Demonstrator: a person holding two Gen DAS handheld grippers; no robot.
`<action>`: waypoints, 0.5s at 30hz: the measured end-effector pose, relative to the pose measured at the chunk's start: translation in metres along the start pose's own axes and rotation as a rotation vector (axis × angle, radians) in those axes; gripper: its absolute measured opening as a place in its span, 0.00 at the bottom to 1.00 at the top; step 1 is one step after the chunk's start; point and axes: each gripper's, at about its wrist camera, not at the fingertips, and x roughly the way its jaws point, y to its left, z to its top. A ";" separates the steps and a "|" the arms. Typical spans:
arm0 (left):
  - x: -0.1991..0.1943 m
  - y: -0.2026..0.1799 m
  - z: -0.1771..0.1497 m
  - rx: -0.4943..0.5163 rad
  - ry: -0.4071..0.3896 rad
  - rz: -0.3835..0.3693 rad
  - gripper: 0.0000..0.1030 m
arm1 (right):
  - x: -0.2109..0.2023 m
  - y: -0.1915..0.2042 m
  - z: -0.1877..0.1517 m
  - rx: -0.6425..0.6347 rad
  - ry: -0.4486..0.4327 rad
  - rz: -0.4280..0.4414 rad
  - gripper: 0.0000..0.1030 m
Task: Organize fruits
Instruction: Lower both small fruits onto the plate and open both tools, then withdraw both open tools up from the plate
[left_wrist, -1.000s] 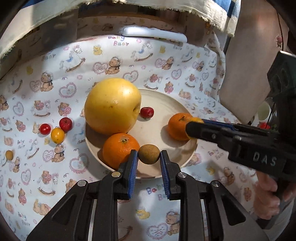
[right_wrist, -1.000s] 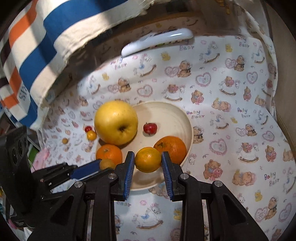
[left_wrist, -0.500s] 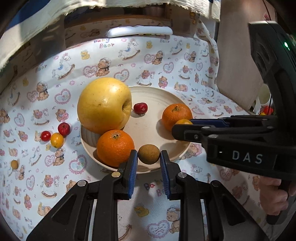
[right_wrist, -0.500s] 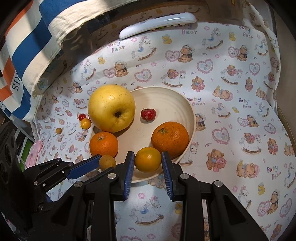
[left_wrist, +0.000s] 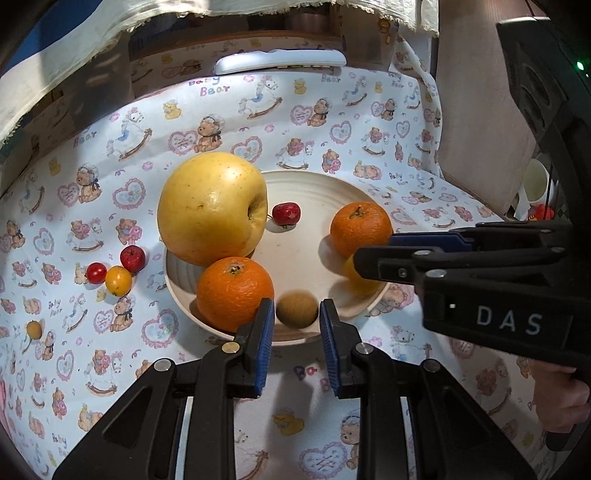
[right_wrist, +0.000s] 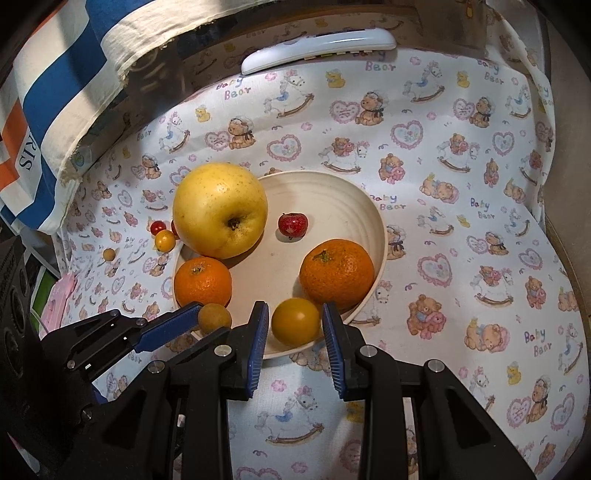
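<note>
left wrist view: my left gripper (left_wrist: 297, 326) is nearly pressed together, its blue pads pinching a small brown fruit (left_wrist: 297, 309) just inside the near rim of the cream plate (left_wrist: 314, 173). from here the fruit looks low over the plate or already resting on it; i cannot tell which. a mandarin (left_wrist: 234, 288) sits touching distance to its left, with the big yellow apple (left_wrist: 212, 208) behind that. so i would spread the pads only a little and draw straight back, otherwise the left finger shoves the mandarin. the right gripper (left_wrist: 373, 258) reaches in from the side, its small yellow-orange fruit (left_wrist: 349, 271) mostly hidden behind the fingers. loose little fruits (left_wrist: 118, 280) lie on the bear-print cloth left of the plate, so i judge the sorting is not finished.

right wrist view: my right gripper (right_wrist: 294, 314) is also nearly closed, pinching the small yellow-orange fruit (right_wrist: 295, 323) over the plate's (right_wrist: 382, 229) near edge, just beside a second mandarin (right_wrist: 336, 273). the left gripper (right_wrist: 207, 325) and its brown fruit (right_wrist: 214, 317) are close on my left. i would let go one side at a time, make sure each round fruit is down inside the rim first, and watch for rolling.
</note>
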 end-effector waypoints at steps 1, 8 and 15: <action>0.000 0.000 0.000 0.000 -0.001 0.000 0.25 | -0.001 0.001 0.000 -0.001 -0.001 0.001 0.30; -0.012 0.003 -0.001 -0.004 -0.023 0.001 0.36 | -0.013 0.001 0.001 -0.013 -0.054 -0.021 0.31; -0.049 0.012 0.004 -0.037 -0.193 0.049 0.61 | -0.034 0.003 0.004 -0.037 -0.177 -0.091 0.31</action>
